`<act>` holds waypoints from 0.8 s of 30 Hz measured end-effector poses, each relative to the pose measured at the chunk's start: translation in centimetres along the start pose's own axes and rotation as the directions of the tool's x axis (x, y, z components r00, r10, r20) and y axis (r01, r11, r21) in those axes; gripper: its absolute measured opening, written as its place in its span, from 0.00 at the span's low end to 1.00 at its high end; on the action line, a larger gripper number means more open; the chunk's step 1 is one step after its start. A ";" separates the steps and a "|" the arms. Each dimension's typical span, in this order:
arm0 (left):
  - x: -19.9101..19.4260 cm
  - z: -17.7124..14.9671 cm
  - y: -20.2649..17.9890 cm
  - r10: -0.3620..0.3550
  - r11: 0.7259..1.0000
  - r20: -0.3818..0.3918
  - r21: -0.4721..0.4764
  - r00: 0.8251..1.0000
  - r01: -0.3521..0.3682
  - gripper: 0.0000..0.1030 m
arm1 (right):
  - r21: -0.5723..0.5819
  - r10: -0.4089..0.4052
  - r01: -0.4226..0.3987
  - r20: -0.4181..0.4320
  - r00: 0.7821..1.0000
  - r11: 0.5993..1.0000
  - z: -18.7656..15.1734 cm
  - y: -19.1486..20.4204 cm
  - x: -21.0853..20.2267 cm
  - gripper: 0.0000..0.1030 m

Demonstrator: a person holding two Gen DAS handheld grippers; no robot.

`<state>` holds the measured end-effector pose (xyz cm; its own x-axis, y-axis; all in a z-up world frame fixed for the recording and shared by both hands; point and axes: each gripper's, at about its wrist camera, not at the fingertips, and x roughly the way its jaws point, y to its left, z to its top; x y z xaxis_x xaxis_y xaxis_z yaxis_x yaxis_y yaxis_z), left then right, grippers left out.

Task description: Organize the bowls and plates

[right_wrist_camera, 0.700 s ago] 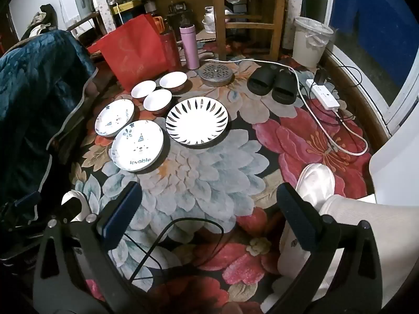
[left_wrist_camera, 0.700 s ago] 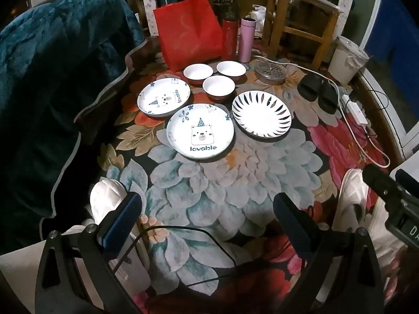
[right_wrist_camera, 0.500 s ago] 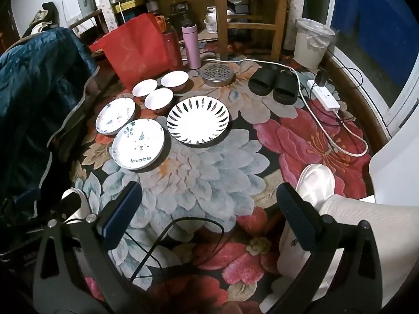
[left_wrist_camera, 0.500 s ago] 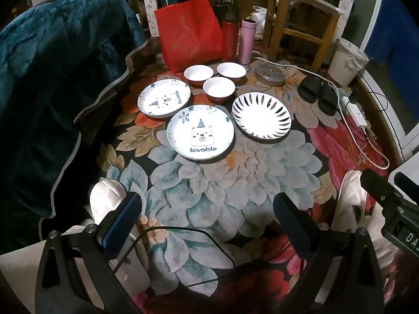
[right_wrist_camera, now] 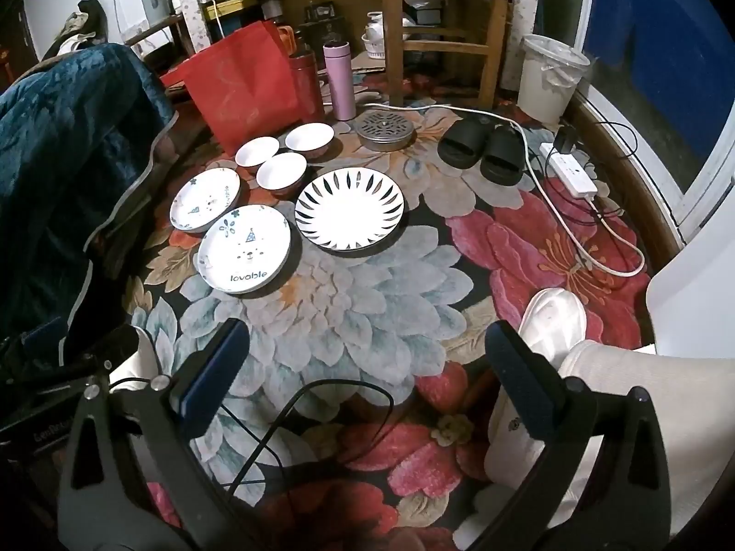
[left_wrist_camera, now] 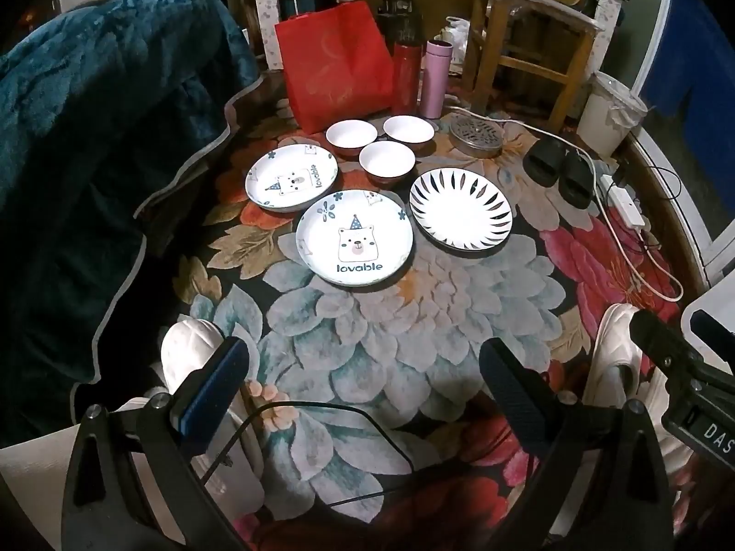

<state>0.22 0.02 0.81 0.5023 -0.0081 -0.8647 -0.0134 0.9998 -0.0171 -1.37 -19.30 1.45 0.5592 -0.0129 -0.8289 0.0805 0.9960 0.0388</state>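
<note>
On the floral rug lie a "lovable" bear plate (left_wrist_camera: 353,243) (right_wrist_camera: 245,248), a second bear plate (left_wrist_camera: 291,177) (right_wrist_camera: 205,200) behind it to the left, and a black-and-white striped plate (left_wrist_camera: 460,209) (right_wrist_camera: 349,209) to the right. Three small white bowls with red outsides (left_wrist_camera: 387,160) (right_wrist_camera: 281,172) sit close together behind the plates. My left gripper (left_wrist_camera: 363,367) is open and empty, well short of the plates. My right gripper (right_wrist_camera: 367,344) is open and empty, also well short of them.
A red bag (left_wrist_camera: 337,64), a red flask (left_wrist_camera: 406,78) and a pink flask (left_wrist_camera: 436,78) stand behind the bowls. A round metal lid (left_wrist_camera: 475,135), black slippers (left_wrist_camera: 558,170), a power strip with cable (left_wrist_camera: 624,202), a blue blanket (left_wrist_camera: 92,137) at left, white slippers (right_wrist_camera: 556,317).
Both views have shifted slightly; the plates sit a little lower and nearer in the frames. Nothing on the rug has moved. Both grippers stay open.
</note>
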 end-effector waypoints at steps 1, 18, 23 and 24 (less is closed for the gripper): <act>0.1 -0.1 0.0 -0.001 1.000 0.001 0.001 1.000 0.001 0.98 | -0.003 0.000 0.000 0.001 1.000 1.000 0.0 0.0 0.0 1.00; 0.0 -0.3 0.3 0.004 1.000 0.006 -0.001 1.000 -0.004 0.98 | -0.004 -0.002 0.002 -0.001 1.000 1.000 -0.2 -0.3 0.2 1.00; 0.1 -0.4 0.2 0.003 1.000 0.008 0.001 1.000 -0.003 0.98 | -0.004 -0.002 0.002 -0.002 1.000 1.000 -0.2 -0.3 0.2 1.00; 0.1 -0.4 0.3 0.003 1.000 0.007 0.001 1.000 -0.003 0.98 | -0.005 -0.003 0.003 -0.002 1.000 1.000 -0.2 -0.3 0.2 1.00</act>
<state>-0.09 0.26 0.56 0.5087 -0.0051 -0.8610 -0.0136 0.9998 -0.0140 -1.44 -19.54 1.15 0.5571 -0.0155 -0.8303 0.0779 0.9964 0.0337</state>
